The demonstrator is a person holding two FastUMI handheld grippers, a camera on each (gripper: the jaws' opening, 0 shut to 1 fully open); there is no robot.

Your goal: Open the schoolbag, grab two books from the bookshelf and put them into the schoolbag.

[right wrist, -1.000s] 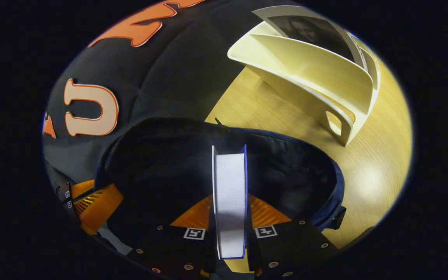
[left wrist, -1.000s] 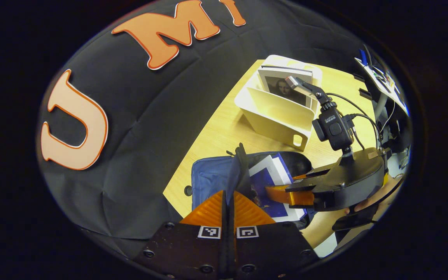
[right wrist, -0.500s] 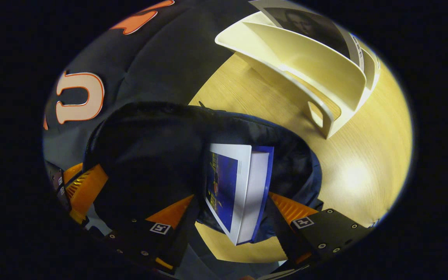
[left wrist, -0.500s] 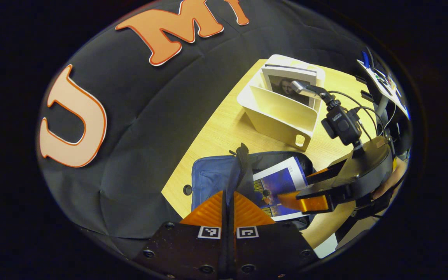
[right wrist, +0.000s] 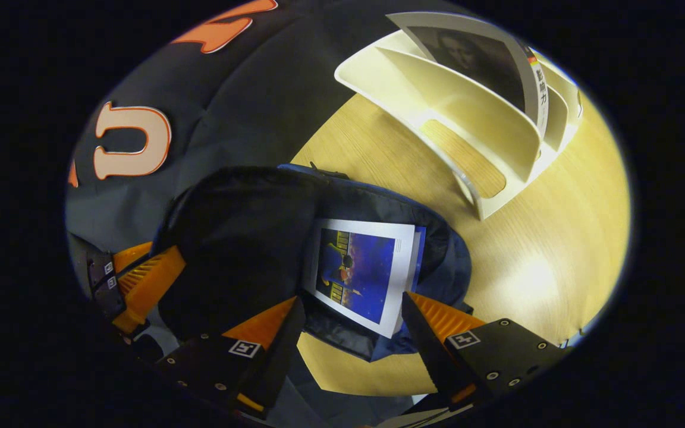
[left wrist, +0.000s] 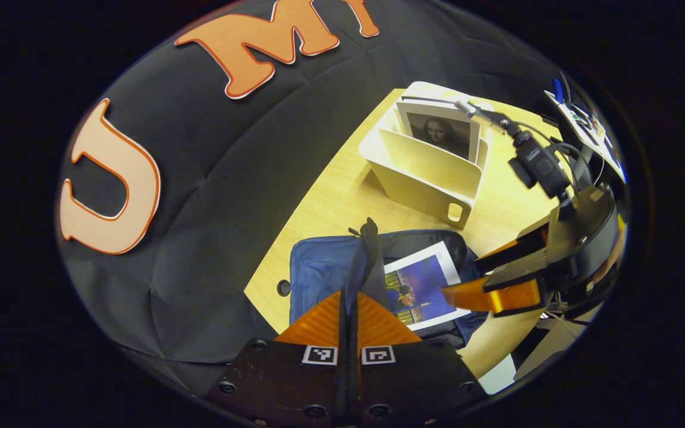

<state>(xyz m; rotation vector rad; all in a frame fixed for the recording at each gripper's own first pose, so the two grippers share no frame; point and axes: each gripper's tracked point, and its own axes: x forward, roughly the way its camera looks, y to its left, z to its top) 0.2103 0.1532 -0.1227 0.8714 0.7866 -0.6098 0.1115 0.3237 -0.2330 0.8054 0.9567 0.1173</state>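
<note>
Two hand-held grippers in play. Left hand-held gripper (left wrist: 348, 309): fingers pressed together on a dark strap or flap edge (left wrist: 370, 249) of the schoolbag (left wrist: 324, 267), which runs up from between the tips; seen from the right gripper view, the left hand-held gripper (right wrist: 140, 285) sits at the bag's far left side. Right hand-held gripper (right wrist: 351, 333): fingers spread wide apart, nothing between them, tips just over the near edge of the bag opening; from the left gripper view the right hand-held gripper (left wrist: 482, 291) hangs beside the bag's right side, its camera on a stalk above it. Schoolbag is blue outside, dark lining, lying open on the worktop (right wrist: 556, 238). Blue-cover book (right wrist: 360, 273) with white border lies face up inside the open schoolbag, roughly flat, touching neither of the right fingers; same book (left wrist: 423, 285) sits in the bag mouth just right of the strap. Cream bookshelf (right wrist: 473, 119) stands on the worktop beyond the bag, well apart from it, with upright dividers; its front slot shows bare wood at the bottom. Second book (left wrist: 437, 134), with a portrait on its cover, stands upright in a rear slot of the bookshelf (left wrist: 426, 178). Cables and gear sit at the far right edge of the left gripper view, too small to identify.
</note>
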